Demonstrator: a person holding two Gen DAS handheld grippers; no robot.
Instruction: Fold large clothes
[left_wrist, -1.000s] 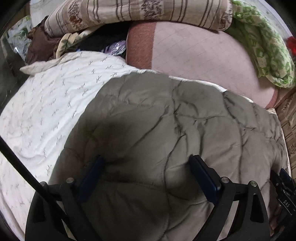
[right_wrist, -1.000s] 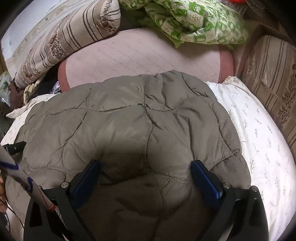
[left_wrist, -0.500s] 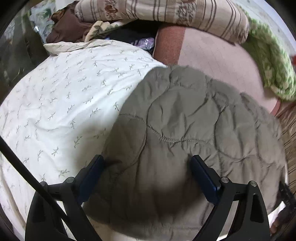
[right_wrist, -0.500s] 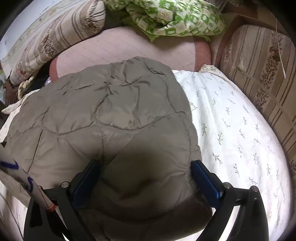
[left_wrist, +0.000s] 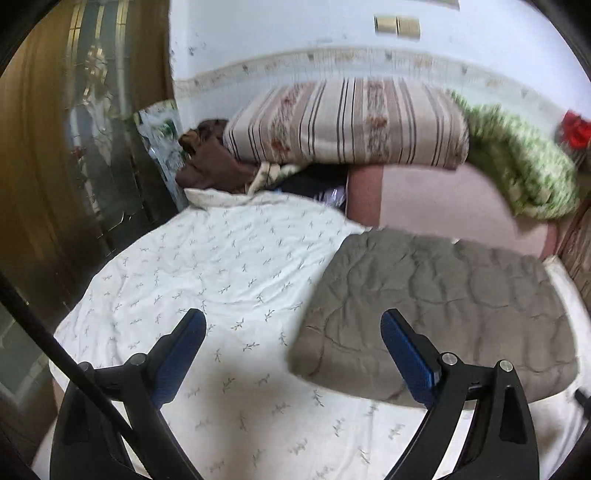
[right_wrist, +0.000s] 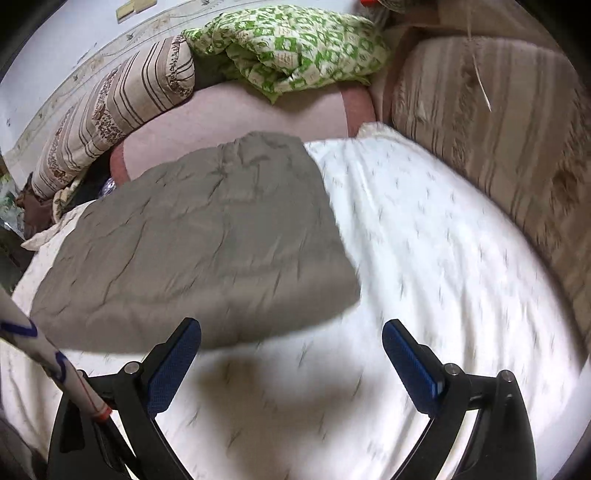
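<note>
Hovering above the bed, the left tool (left_wrist: 293, 343) is spreading its blue pads (left_wrist: 406, 360) wide apart with nothing between them, only the white sprigged bedsheet (left_wrist: 207, 266) lying below. Over on the other side, the right tool (right_wrist: 291, 350) is gaping just the same, released and gripping nothing, its pads hanging over bare sheet where a soft shadow is falling. Just beyond both tools, the grey quilted jacket (right_wrist: 199, 236) is lying folded into a puffy rectangle on the sheet, its near edge sitting just ahead of the right tool's left pad, and in the left view the jacket (left_wrist: 436, 306) is spreading out beyond that tool's right pad. Behind the jacket, a pink mat (right_wrist: 236, 114) is stretching across the bed. Farther back, a striped bolster (left_wrist: 347, 122) is leaning along the wall, with a green patterned quilt (right_wrist: 291, 44) bunching beside it. Off at the right, a striped cushion (right_wrist: 491, 122) is flanking the bedsheet's edge.
</note>
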